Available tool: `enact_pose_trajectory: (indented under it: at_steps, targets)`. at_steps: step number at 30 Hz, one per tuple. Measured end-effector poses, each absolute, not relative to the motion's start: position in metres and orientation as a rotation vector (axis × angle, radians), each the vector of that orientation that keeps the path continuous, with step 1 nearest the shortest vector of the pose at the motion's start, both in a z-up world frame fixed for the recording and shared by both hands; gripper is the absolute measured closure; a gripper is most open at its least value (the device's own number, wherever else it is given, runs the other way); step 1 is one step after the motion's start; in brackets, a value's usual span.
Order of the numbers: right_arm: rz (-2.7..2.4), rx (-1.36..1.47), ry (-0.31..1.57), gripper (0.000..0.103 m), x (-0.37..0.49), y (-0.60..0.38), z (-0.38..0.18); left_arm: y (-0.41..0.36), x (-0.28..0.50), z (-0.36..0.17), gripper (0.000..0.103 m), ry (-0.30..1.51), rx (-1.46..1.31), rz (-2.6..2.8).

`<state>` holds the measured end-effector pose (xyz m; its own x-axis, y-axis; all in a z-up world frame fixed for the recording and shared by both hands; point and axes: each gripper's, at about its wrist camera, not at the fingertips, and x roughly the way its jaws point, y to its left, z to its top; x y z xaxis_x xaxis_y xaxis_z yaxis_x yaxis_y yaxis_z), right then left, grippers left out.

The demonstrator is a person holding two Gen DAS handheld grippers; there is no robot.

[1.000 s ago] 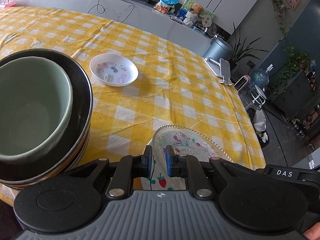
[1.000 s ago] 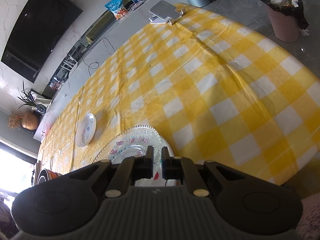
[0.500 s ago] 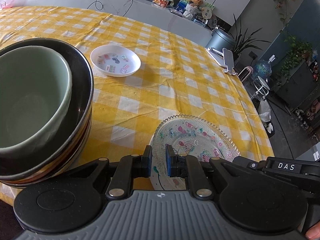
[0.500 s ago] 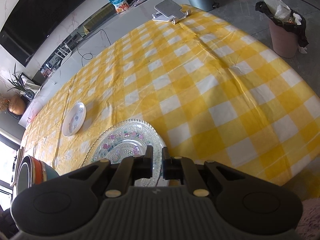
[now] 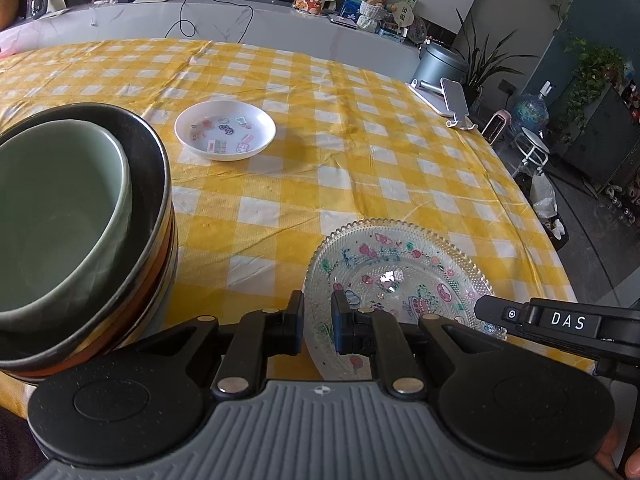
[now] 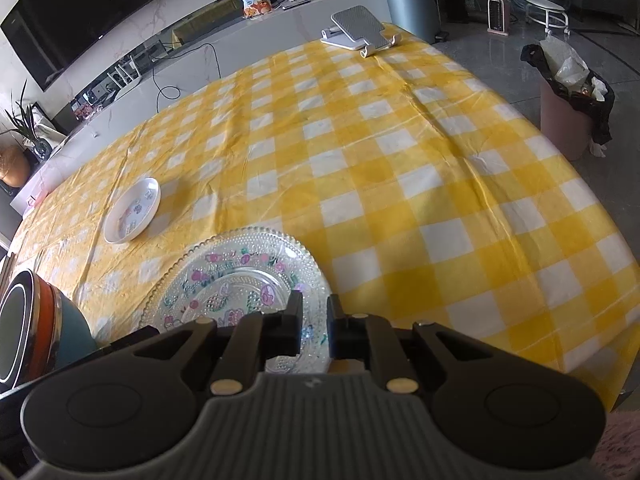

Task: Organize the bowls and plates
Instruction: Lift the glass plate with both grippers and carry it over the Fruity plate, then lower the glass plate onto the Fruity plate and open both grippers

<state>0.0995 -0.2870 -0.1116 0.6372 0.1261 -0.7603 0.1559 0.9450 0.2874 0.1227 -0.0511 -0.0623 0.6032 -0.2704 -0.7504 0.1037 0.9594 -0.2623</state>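
A clear glass plate (image 5: pixel 400 276) with coloured pictures lies near the table's front edge; it also shows in the right wrist view (image 6: pixel 236 288). My left gripper (image 5: pixel 318 320) hovers over its near left rim, jaws a narrow gap apart, holding nothing. My right gripper (image 6: pixel 314 322) is over its near right rim, jaws likewise narrowly apart and empty. A stack of bowls (image 5: pixel 156 216) stands at the left, a pale green bowl (image 5: pixel 52 216) on top; the stack also shows in the right wrist view (image 6: pixel 36 320). A small white dish (image 5: pixel 225 130) sits farther back, also in the right wrist view (image 6: pixel 133 210).
The table wears a yellow checked cloth (image 5: pixel 360 152). A phone stand (image 5: pixel 448 100) is at the far right corner (image 6: pixel 358 32). A pink bin (image 6: pixel 568 108) stands on the floor to the right. A counter (image 5: pixel 240 20) runs behind the table.
Both grippers have pulled back and tilted up, so more of the glass plate and the room shows. The right gripper's body now reaches into the left view. The jaws stay the same.
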Motion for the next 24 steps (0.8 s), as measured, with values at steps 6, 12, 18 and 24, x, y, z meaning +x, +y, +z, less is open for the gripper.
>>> enact_pose_trajectory:
  at_steps: [6,12,18,24]
  targets:
    - [-0.037,0.257,0.881,0.092,0.098,-0.276,-0.110,-0.053,0.121,-0.063,0.088,0.896,-0.172,-0.216]
    - [-0.072,0.098,0.871,0.093,0.098,-0.256,-0.112,-0.059,0.121,-0.062,0.088,0.888,-0.125,-0.213]
    - [-0.076,0.076,0.869,0.093,0.099,-0.255,-0.112,-0.068,0.119,-0.061,0.087,0.879,-0.043,-0.214]
    - [-0.073,0.074,0.866,0.087,0.099,-0.253,-0.112,-0.073,0.117,-0.061,0.084,0.876,0.011,-0.224]
